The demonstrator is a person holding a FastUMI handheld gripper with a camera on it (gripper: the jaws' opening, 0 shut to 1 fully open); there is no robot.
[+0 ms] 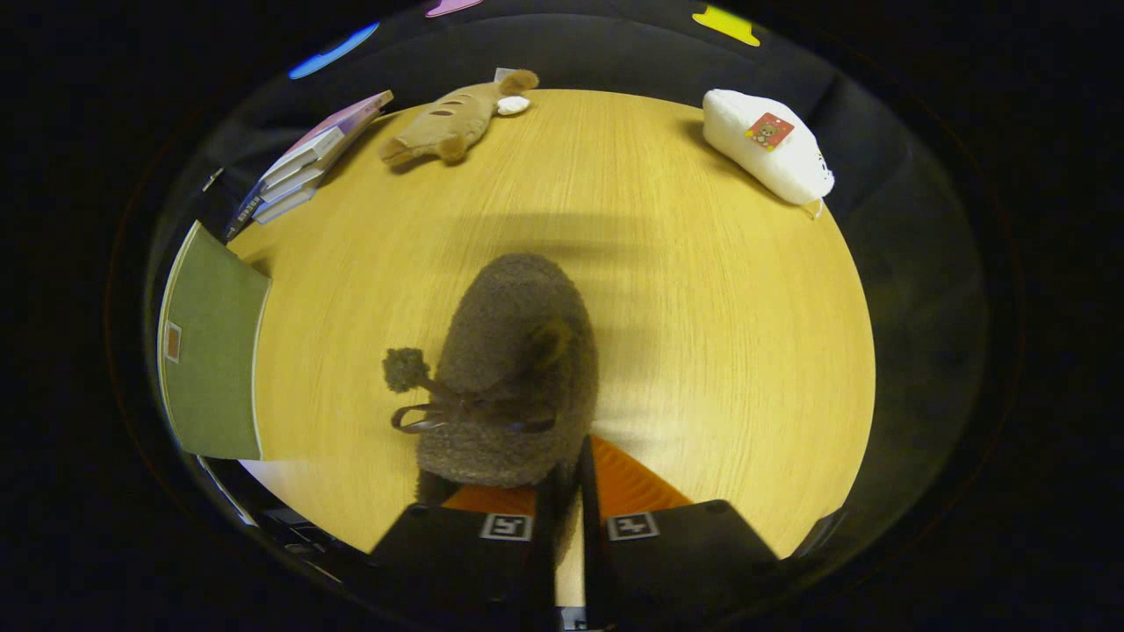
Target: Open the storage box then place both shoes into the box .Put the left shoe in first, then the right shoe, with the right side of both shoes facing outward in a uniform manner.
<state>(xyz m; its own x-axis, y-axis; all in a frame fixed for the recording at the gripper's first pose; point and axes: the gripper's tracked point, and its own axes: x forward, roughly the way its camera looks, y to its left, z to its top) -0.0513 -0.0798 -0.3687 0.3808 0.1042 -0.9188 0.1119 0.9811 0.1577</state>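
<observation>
Gripper view: a fuzzy brown shoe (514, 369) hangs just ahead of the gripper (567, 478), over the wooden table (702, 307). The fingers are drawn nearly together, clenched on the shoe's rear edge (the cuff seems pinched between them, though the contact itself is hard to see). A pompom and ribbon bow sit on the side toward the green book (215, 351).

Long axis runs straight away from the fingers, toe pointing toward the far side of the table, where a tan plush toy (452, 123) and a white pouch (766, 145) lie well apart. Stacked books (303, 162) sit beyond the green book.

Risk: the grip takes only soft fleece at one end, so the shoe could sag, swing or slip free, spoiling which side faces outward.
</observation>
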